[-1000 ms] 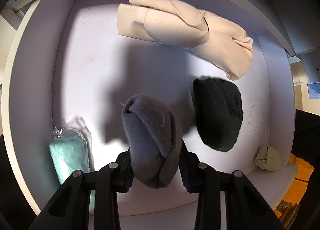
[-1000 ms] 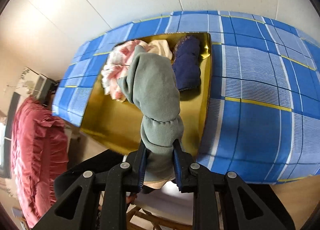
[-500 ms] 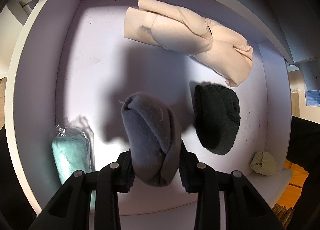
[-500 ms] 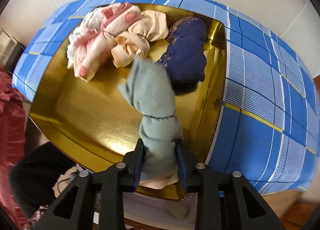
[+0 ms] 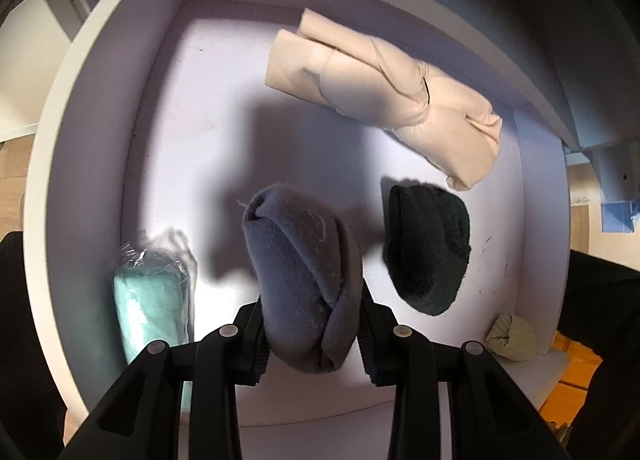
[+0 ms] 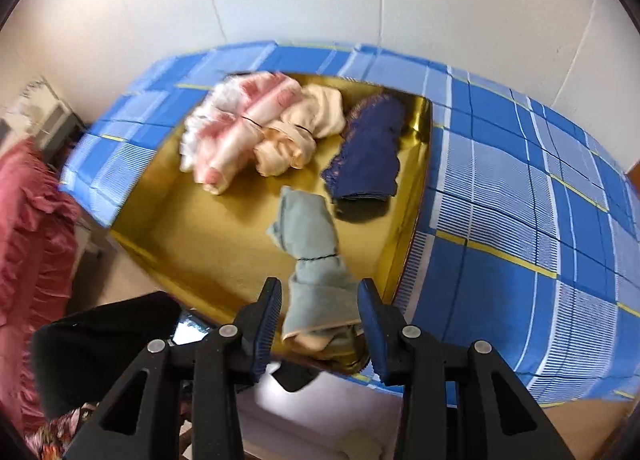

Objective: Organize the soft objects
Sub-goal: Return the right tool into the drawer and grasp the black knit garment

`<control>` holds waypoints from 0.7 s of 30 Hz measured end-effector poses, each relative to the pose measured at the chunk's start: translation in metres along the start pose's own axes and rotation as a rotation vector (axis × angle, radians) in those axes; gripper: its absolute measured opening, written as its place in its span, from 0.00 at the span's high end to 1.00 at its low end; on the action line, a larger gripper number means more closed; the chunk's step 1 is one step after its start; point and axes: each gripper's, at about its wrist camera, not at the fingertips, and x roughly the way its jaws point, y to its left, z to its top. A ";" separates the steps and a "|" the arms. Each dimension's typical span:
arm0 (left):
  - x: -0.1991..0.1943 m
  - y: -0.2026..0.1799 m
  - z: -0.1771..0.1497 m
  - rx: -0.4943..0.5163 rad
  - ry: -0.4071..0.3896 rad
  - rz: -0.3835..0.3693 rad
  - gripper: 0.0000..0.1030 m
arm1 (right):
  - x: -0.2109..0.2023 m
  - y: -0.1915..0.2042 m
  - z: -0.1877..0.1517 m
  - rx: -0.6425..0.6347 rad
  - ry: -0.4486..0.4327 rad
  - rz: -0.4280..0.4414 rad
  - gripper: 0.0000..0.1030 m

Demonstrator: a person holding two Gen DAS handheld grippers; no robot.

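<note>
Left gripper (image 5: pixel 312 334): we found it still clamped on grey sock (image 5: pixel 300 280) | right gripper (image 6: pixel 320 324): jaws opening, green sock (image 6: pixel 316 260) released since earlier, lying in gold tray (image 6: pixel 192 236).

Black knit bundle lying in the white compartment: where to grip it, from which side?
Black knit bundle lies flat and oblong, free of the beige roll and the olive ball. Probably best from straight above, pads across its narrow middle; both long sides look clear.
</note>
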 end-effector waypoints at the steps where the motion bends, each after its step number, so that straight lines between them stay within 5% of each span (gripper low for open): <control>1: -0.002 0.003 -0.001 -0.010 -0.004 -0.007 0.66 | -0.004 0.000 -0.005 -0.004 -0.014 0.017 0.61; 6: -0.010 0.016 -0.003 -0.059 -0.017 -0.025 0.66 | -0.020 -0.003 -0.042 -0.027 -0.040 0.092 0.61; 12: -0.017 0.025 -0.007 -0.078 -0.019 -0.020 0.66 | -0.008 0.000 -0.087 -0.065 0.029 0.138 0.61; 17: -0.021 0.025 -0.009 -0.084 -0.023 -0.012 0.66 | 0.029 0.007 -0.121 -0.098 0.158 0.171 0.53; 21: -0.026 0.025 -0.013 -0.088 -0.028 0.002 0.66 | 0.096 0.016 -0.157 -0.037 0.361 0.176 0.44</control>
